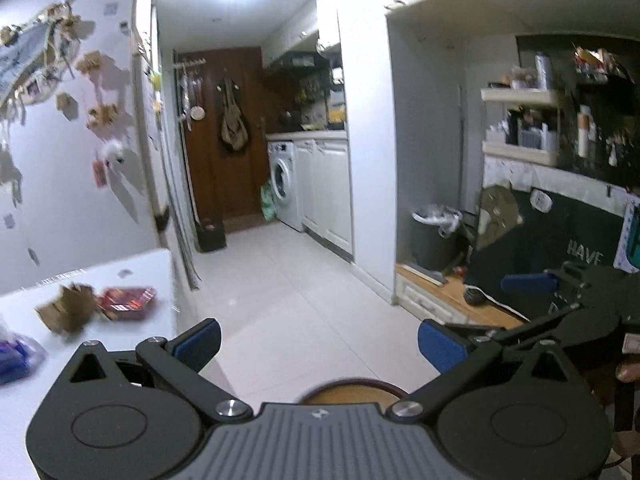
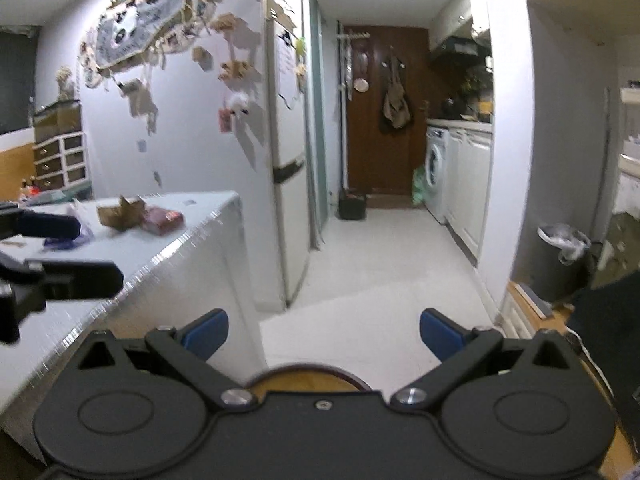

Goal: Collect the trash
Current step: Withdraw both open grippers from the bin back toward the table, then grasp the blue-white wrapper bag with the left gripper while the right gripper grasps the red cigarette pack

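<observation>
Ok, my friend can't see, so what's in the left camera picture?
The left gripper is open and empty, over a white floor. A white table on the left holds crumpled brown paper and a red wrapper; a lined bin stands right.

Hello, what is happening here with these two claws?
A person holds two claws, both open and empty. The left claw and right claw point down the kitchen corridor. Trash waits on the white table: a crumpled cardboard piece and a red wrapper. A lined trash bin stands at right.
</observation>
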Available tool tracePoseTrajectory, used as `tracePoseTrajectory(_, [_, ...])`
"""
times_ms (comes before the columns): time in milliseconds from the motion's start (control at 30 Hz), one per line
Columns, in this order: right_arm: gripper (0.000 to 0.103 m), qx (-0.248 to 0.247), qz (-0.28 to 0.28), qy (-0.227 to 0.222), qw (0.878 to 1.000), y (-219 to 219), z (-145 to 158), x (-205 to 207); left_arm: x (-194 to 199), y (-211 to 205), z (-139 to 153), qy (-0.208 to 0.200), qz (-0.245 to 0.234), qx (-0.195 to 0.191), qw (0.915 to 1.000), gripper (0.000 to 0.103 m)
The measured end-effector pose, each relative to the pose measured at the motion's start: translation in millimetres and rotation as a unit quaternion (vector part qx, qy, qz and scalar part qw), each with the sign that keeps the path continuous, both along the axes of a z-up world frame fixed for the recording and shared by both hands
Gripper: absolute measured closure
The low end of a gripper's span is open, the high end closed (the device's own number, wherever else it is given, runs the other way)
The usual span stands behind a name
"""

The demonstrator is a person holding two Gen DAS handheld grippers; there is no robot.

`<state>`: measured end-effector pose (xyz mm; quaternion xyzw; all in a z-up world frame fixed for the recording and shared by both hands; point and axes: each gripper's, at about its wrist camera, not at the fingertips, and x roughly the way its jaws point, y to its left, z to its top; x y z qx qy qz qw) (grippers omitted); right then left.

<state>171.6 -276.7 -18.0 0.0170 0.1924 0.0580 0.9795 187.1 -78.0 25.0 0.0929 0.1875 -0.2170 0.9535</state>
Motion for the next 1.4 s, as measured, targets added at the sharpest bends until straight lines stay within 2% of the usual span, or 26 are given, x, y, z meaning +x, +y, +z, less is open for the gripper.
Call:
tracePoseTrajectory(133, [0.0,0.006,0.027,-0.01,1.0,23,15,16,6,30,25,-0.021,0.017,-0.005,0.9996,0.0])
tracePoseTrajectory(233, [0.0,0.014,0.04,-0.013,0.999,39,24,27,15,54,38,-0.043,0.041,0.012,0.9982,0.0])
tracePoseTrajectory(367, [0.0,0.017,0.055,-0.013,0.998,59,29,43,33,90,45,-0.052,0.077,0.026,0.9954,0.0])
tracePoseTrajectory(467, [0.0,0.023,0.072,-0.015,0.997,75,32,55,54,124,43,-0.048,0.105,0.019,0.9931,0.0])
tracePoseTrajectory(733, [0.0,0.046,0.11,-0.019,0.993,111,30,94,117,226,16,-0.023,0.189,0.0,0.9817,0.0])
tracePoseTrajectory(967, [0.0,0.039,0.133,-0.018,0.99,138,17,122,163,306,-11,0.013,0.242,-0.068,0.9679,0.0])
tracePoseTrajectory(1167, [0.0,0.026,0.157,-0.022,0.987,162,11,146,184,351,-32,0.039,0.248,-0.126,0.9596,0.0])
tracePoseTrajectory(1300, [0.0,0.001,0.174,-0.042,0.984,181,12,166,196,367,-43,0.068,0.254,-0.139,0.9547,0.0])
tracePoseTrajectory(1400, [0.0,-0.02,0.186,-0.039,0.982,196,13,187,203,378,-51,0.087,0.256,-0.15,0.9509,0.0])
